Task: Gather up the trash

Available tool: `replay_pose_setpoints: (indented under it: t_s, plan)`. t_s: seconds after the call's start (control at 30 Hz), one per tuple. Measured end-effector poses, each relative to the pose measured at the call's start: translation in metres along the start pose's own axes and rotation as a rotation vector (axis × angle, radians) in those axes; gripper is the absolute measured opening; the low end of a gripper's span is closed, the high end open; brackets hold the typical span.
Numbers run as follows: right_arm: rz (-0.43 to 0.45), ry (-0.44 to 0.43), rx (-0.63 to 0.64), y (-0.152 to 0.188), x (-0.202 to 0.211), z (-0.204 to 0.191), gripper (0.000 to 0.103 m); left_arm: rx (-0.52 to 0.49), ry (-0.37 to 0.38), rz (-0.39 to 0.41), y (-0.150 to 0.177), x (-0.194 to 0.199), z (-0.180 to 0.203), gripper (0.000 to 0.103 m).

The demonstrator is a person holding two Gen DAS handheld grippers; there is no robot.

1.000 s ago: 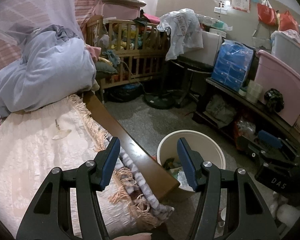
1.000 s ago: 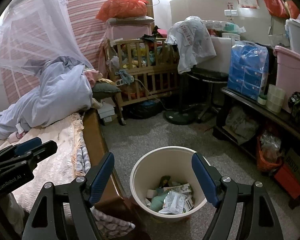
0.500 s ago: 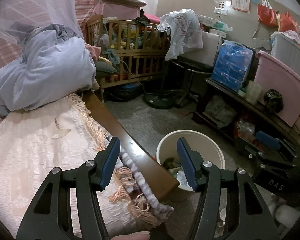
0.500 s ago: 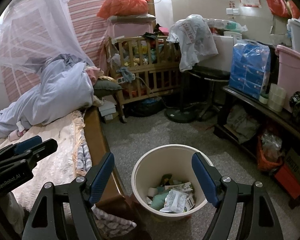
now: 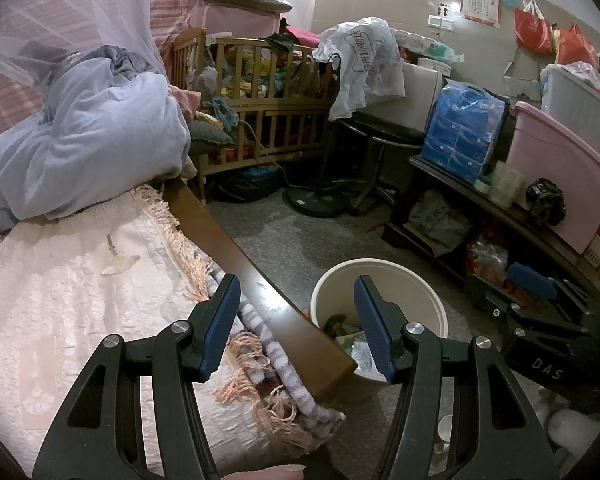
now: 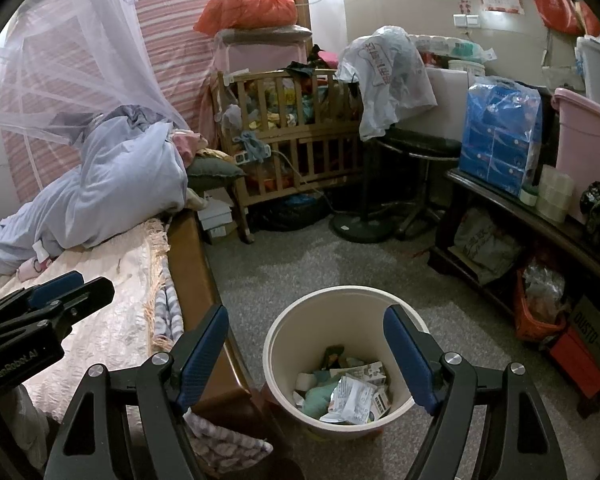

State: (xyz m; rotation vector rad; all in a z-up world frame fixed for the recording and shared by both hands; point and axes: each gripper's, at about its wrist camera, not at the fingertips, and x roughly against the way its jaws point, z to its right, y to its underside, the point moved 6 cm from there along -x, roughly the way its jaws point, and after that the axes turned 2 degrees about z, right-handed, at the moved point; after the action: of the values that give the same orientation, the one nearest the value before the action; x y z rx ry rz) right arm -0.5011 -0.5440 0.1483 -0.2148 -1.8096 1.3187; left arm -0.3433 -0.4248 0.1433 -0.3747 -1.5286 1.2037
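A cream bin [image 6: 284, 340] stands on the floor beside the bed corner, holding several wrappers and paper scraps [image 6: 352, 392]. It also shows in the left wrist view [image 5: 416, 280]. My right gripper [image 6: 306, 320] is open and empty, above the bin. My left gripper [image 5: 298, 292] is open and empty, over the bed's wooden edge [image 5: 236, 248]; it also shows from the side in the right wrist view [image 6: 56, 292]. A small pale scrap [image 5: 120, 262] lies on the pink bedspread [image 5: 60, 300].
A bundled blue quilt [image 5: 100, 140] lies at the bed's far end. A wooden crib [image 5: 260, 92], a black stool [image 5: 380, 136], and a dark shelf [image 5: 500, 216] with pink tubs surround the grey floor [image 6: 320, 264].
Both views have shifted slightly; the grippers stay open and empty. Nothing was picked up or let go.
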Motion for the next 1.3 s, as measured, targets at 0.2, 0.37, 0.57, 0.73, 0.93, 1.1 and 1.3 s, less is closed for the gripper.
replay_pose_setpoints:
  t_s: [0.2,0.37,0.57,0.73,0.93,1.1,1.3]
  plan:
    - [-0.006,0.000,0.002,0.004,-0.003,0.000,0.078,0.001,0.000,-0.002,0.000,0.000,0.000,0.058]
    - [-0.006,0.000,0.002,0.003,-0.003,0.000,0.078,0.004,-0.001,-0.003,0.002,0.001,0.002,0.058]
    - [-0.012,-0.001,0.003,0.007,-0.006,0.002,0.078,0.004,-0.001,-0.004,0.002,0.000,0.002,0.058]
    - [-0.013,0.000,0.004,0.008,-0.006,0.003,0.078,0.004,0.000,-0.006,0.007,0.001,0.007,0.058]
    - [-0.015,0.000,0.005,0.008,-0.006,0.003,0.078,0.011,0.003,-0.013,0.011,0.000,0.013,0.058]
    - [-0.013,0.000,0.004,0.006,-0.006,0.003,0.078,0.016,0.003,-0.017,0.009,-0.001,0.015,0.058]
    - [-0.017,0.000,0.005,0.008,-0.007,0.004,0.079,0.017,0.005,-0.019,0.011,-0.001,0.018,0.058]
